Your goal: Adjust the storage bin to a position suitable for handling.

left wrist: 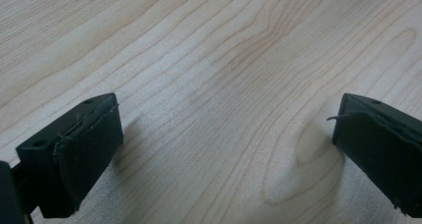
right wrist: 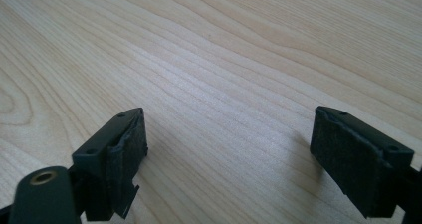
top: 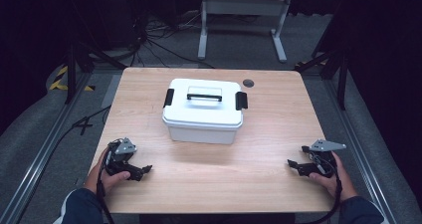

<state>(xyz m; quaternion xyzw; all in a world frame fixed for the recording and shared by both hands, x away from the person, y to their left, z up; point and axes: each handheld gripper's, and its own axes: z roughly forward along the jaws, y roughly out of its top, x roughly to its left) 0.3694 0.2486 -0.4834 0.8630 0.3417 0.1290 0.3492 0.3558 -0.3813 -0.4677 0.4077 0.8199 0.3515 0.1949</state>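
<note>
Person's two hands rest low on the near part of the light wooden table (top: pixel 268 129), one at each bottom corner, forearms in dark blue sleeves coming in from the bottom edge. Left hand (top: pixel 107 176) wraps its black two-jaw left gripper (top: pixel 144 170) with the jaws aimed toward the table's middle, slightly to the near side; grey three-cornered plate on top, cable trailing down past the wrist. Right hand (top: pixel 332 176) holds the black two-jaw right gripper (top: pixel 294 164) mirrored, jaws aimed inward toward the left hand, plate level on top, cable looping off the near edge.

Both tongs stand wide with nothing between them. In the left gripper view the left gripper (left wrist: pixel 226 134) shows bare wood grain between the two black pads, tips close above or on the tabletop. Same in the right gripper view: right gripper (right wrist: pixel 229 139) gaping, only wood between.

White plastic lidded storage box (top: pixel 204 112) sits mid-table toward the far side, well apart from both grippers, roughly between them and farther out. Long axis runs left-right across the table. Lid is on, black carry handle lying flat on top along that axis, black latch at each short end.
</note>
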